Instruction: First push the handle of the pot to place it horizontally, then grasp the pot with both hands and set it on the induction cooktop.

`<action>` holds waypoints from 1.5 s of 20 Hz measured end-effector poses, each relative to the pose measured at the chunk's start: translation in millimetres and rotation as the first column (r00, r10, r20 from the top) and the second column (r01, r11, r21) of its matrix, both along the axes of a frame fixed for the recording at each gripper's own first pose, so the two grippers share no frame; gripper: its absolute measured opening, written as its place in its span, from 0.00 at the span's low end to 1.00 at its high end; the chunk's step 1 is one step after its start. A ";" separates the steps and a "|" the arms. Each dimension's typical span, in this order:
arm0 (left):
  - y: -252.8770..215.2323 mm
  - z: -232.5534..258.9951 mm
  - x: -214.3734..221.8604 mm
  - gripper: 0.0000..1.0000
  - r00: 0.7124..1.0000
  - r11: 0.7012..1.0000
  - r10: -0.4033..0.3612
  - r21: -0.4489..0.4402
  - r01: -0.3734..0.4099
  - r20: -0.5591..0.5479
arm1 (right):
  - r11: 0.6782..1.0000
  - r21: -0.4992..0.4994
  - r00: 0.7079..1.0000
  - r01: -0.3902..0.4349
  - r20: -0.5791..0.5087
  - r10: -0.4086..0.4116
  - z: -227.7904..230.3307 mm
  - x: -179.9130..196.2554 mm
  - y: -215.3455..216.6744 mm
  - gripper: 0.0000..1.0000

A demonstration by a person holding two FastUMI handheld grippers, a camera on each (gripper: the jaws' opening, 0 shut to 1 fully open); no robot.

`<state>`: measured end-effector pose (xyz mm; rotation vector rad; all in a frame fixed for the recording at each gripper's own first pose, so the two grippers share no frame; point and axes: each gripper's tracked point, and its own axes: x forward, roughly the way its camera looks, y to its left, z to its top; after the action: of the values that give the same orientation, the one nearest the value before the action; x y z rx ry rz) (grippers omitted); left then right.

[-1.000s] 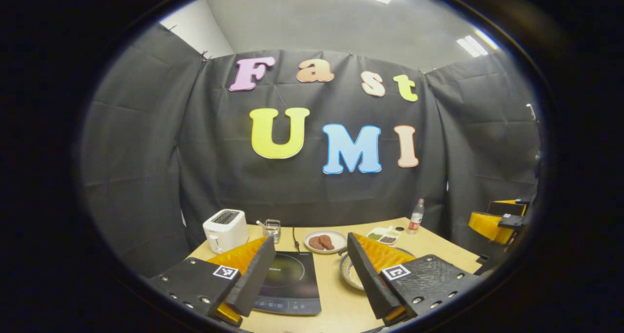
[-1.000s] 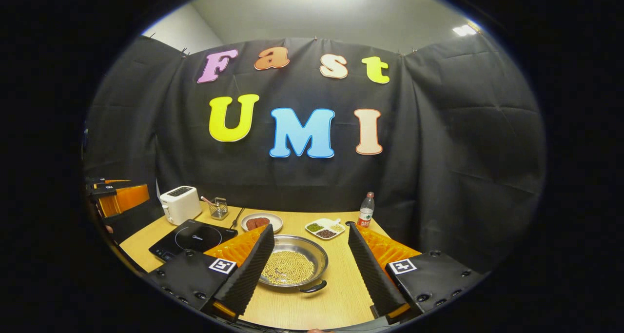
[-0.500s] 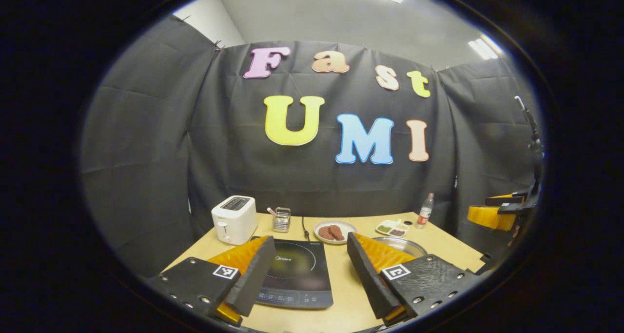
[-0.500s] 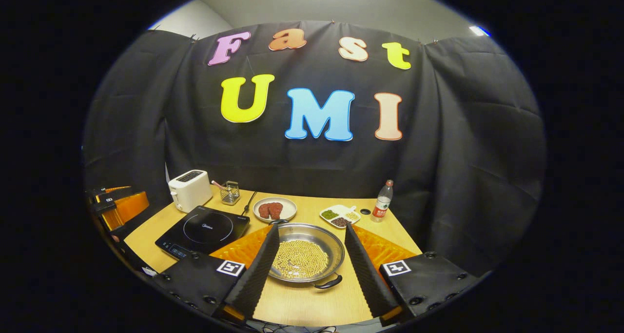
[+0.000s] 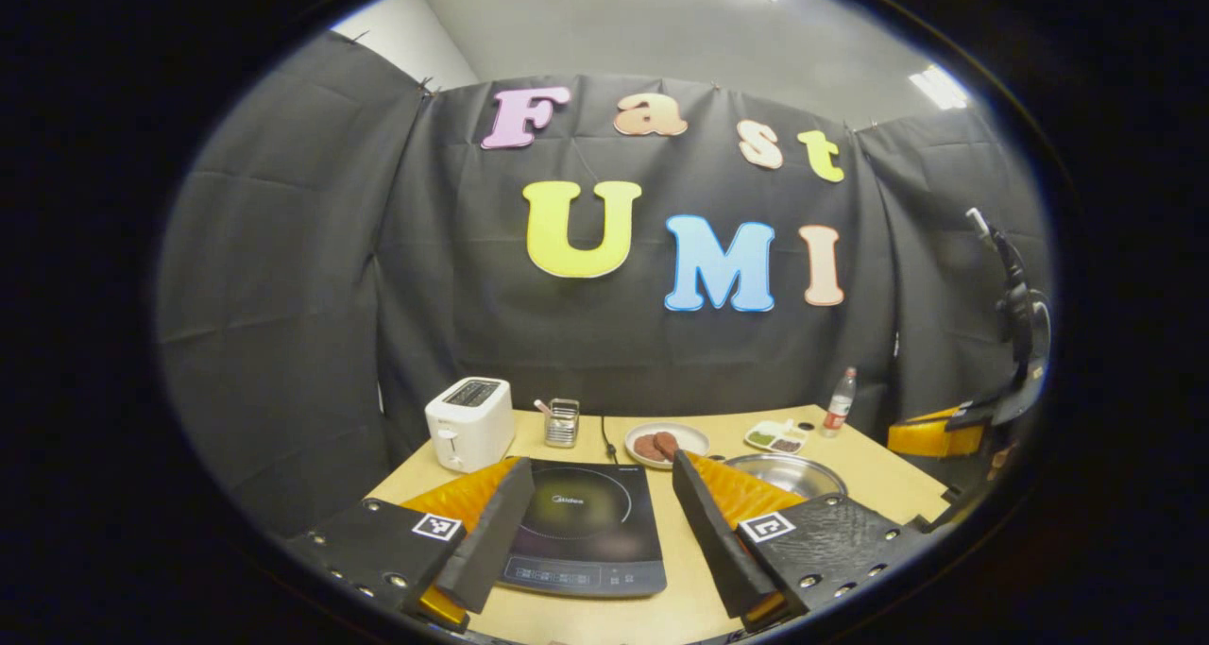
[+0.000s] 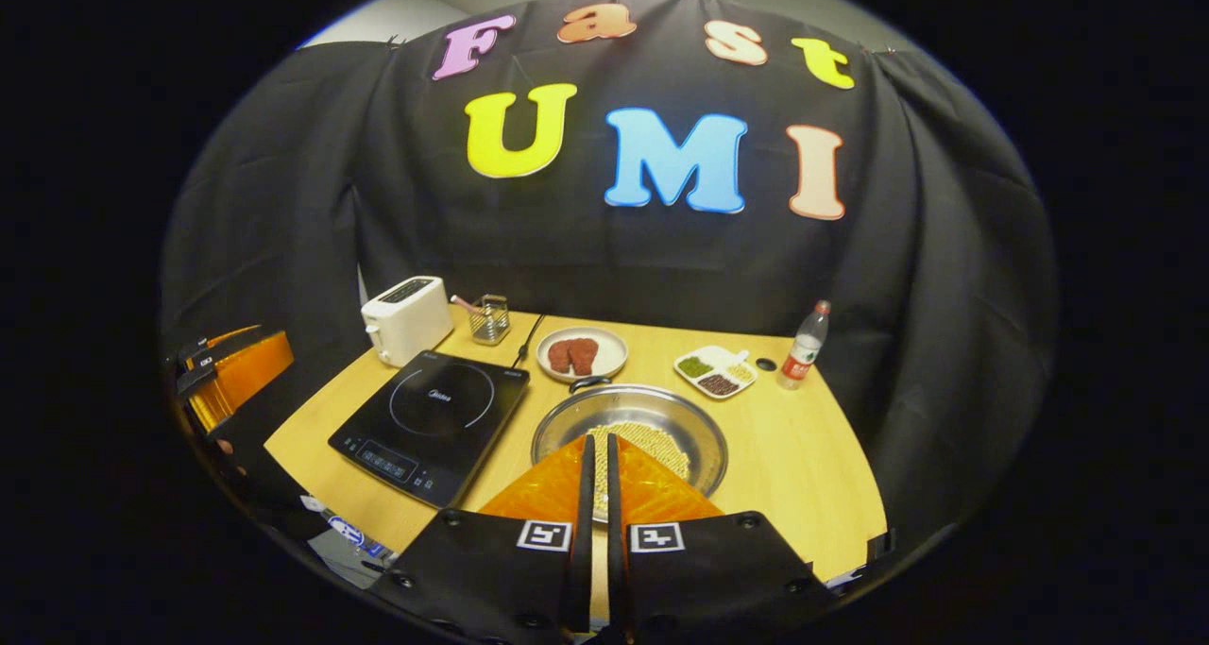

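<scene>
**Ana:** On the wooden table (image 6: pixel 803 456) the pot (image 6: pixel 631 420) sat just right of the induction cooktop (image 6: pixel 430 418), near it but apart, with pale beans lying in its bottom. Where were the grippers?

**Ben:** Right gripper (image 6: pixel 595 466) hung over the pot's near side, its fingers drawn almost together with only a thin slit between them and nothing held in it. Left gripper (image 5: pixel 595 503) hovered above the cooktop with its fingers spread wide, empty as well.

**Ana:** And the handles?

**Ben:** One black handle (image 6: pixel 590 381) showed at the far rim, toward the plate of meat (image 6: pixel 576 352). The near one was hidden behind the right gripper's fingers, so I couldn't tell how close they were to it.

**Ana:** What looked risky to you?

**Ben:** My guess: a push that lands on the rim instead of the handle would slide the whole pot rather than turn it, perhaps into the plate. A hard shove could also jolt beans over the shallow wall. Later, uneven lifting by the two grippers would tip it.
</scene>
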<state>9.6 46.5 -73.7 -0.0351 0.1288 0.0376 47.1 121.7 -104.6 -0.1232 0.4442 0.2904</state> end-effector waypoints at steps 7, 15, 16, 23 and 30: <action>-10.3 -3.8 2.0 0.88 0.999 0.999 0.044 0.027 -0.043 -0.031 | 0.985 0.062 0.955 -0.163 -0.239 0.174 -58.7 -8.4 19.4 0.02; -50.2 -10.0 20.6 0.90 0.996 0.998 0.043 0.052 -0.039 -0.080 | 0.977 0.059 0.891 -0.204 -0.402 0.210 -115.0 -6.8 4.2 0.00; -53.3 -10.8 22.2 0.90 0.996 0.997 0.043 0.065 -0.037 -0.084 | 0.977 0.054 0.886 -0.204 -0.414 0.208 -120.3 -4.2 0.7 0.02; -81.8 -29.7 34.4 0.88 0.990 0.996 0.054 0.080 -0.044 -0.130 | 0.976 0.068 0.826 -0.207 -0.523 0.212 -160.0 -2.2 -16.9 0.02; -100.0 -49.7 44.4 0.90 0.981 0.996 0.064 0.073 -0.051 -0.182 | 0.975 0.072 0.760 -0.209 -0.616 0.208 -192.2 -0.7 -30.9 0.02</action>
<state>54.0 -53.5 -123.4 0.0334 0.3113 0.1028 46.4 90.7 -296.8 -0.0746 1.0985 0.5579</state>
